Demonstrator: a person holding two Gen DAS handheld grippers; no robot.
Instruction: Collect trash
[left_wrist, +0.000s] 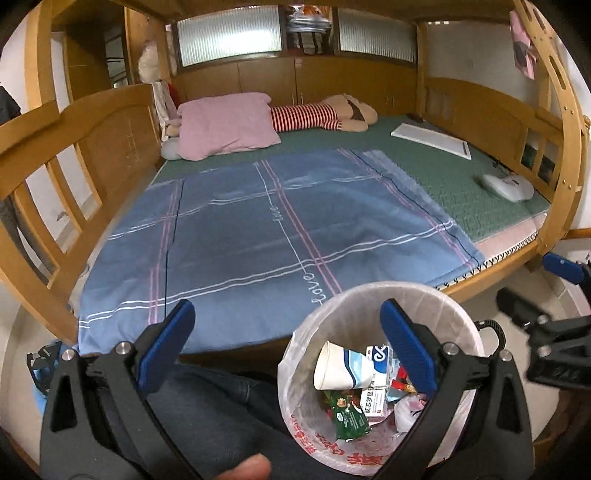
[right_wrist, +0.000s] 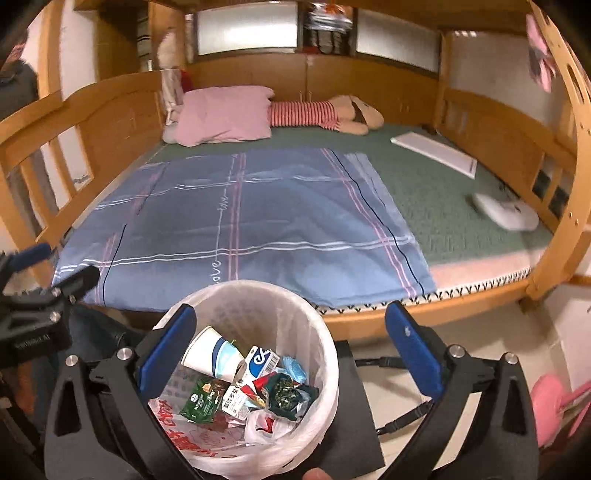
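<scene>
The trash bin stands on the floor, just by the front edge of the bed. It is white and round, with a thin plastic bag inside it. The bin holds trash: a paper cup lying on its side, a green snack wrapper, a small blue and white box and other scraps that are too jumbled to name.

The left hand-held gripper is spread wide with nothing in it. Its one blue finger shows over the bin's rim and the other over a dark trouser leg. The right hand-held gripper is also spread wide with nothing in it, with one finger over the bin's left rim and the other out over the floor.

On the bed, a blue checked blanket lies flat near the front edge. A pink pillow and a striped soft toy lie by the back edge. Something white, maybe a pad, lies near the right edge.
</scene>
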